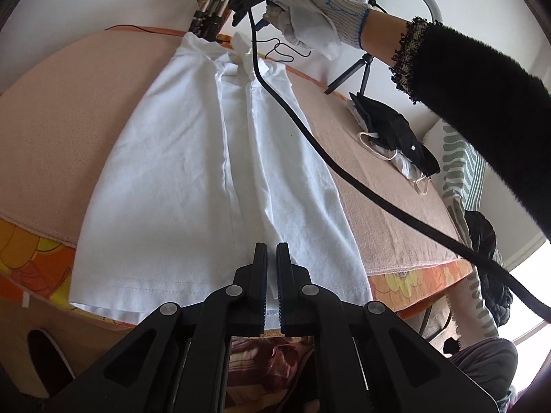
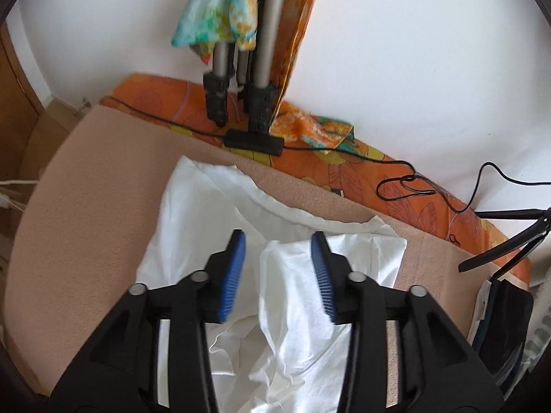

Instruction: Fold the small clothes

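Observation:
A white T-shirt [image 1: 193, 158] lies lengthwise on a pink blanket [image 1: 86, 110], sides folded inward, hem toward me. My left gripper [image 1: 272, 258] is shut on the hem's middle at the near edge. In the right wrist view the shirt's collar end [image 2: 275, 223] lies below my right gripper [image 2: 279, 237], which is open with blue pads [image 2: 234, 268] apart, hovering just above a folded sleeve. In the left wrist view the gloved right hand [image 1: 310, 13] holds that gripper above the far end of the shirt.
A black cable [image 1: 344, 168] runs across the shirt's right side. A pile of dark and white clothes [image 1: 396, 134] lies at the right. Tripod legs [image 2: 237, 79], a black adapter with cord [image 2: 255, 141], and a ring-light stand [image 1: 365, 69] stand by the wall.

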A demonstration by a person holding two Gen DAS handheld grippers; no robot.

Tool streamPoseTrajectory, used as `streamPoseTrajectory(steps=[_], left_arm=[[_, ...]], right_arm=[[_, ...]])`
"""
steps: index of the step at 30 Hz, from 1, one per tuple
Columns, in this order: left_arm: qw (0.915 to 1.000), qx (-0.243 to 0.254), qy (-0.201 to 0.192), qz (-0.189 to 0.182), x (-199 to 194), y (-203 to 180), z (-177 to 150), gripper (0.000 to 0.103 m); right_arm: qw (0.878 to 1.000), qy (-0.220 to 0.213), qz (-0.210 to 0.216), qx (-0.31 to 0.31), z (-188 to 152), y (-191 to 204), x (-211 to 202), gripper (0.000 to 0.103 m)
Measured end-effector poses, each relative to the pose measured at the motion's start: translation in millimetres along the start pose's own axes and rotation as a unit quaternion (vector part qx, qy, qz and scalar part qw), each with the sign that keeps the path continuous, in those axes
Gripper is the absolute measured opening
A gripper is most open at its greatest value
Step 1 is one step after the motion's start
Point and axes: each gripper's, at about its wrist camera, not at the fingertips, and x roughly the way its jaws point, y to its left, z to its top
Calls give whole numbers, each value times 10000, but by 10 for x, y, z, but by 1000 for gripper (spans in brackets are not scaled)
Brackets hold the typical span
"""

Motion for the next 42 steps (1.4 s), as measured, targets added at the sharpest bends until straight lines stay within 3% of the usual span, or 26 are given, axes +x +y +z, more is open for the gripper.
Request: streamPoseTrajectory(steps=[2, 4, 9, 13, 16, 18, 24, 31, 38, 41, 42], left_arm=[[9999, 112, -35, -38, -84, -44, -14, 13], [9996, 261, -70, -59, -181, -70, -31, 13], [9989, 406, -249, -10, -469, 2, 30, 13], [9944, 795, -384, 584, -651, 188, 116, 14], [9945, 613, -186, 826, -704, 491, 237, 23], [9963, 354, 37, 779, -700, 717, 310, 34], [9964, -18, 766, 356, -517, 1030, 368, 34], [9929, 291, 1147, 154, -360, 874, 244, 34], [9922, 332, 1198, 71, -318, 852, 187, 31], [9924, 353, 1173, 124, -304, 855, 181, 10], [9927, 324, 1152, 108, -302, 868, 187, 8]], right_arm=[[9987, -329, 294, 240, -103, -207, -313, 51], [9952, -490, 526, 659, -311, -469, -537, 52], [9937, -61, 755, 826, -928, -645, -431, 48], [9866, 332, 1300, 926, -1279, -473, -199, 47], [9874, 35, 1262, 952, -1506, -377, -469, 47], [9877, -77, 1230, 962, -1711, -348, -710, 47], [9865, -65, 1179, 1131, -2608, -427, -1246, 47], [9769, 343, 1492, 1493, -3745, -375, -1465, 47], [9710, 499, 1790, 1503, -4151, -198, -1457, 47], [9740, 496, 1721, 1388, -4198, -111, -1427, 47], [9766, 478, 1647, 1296, -4196, -67, -1424, 47]])
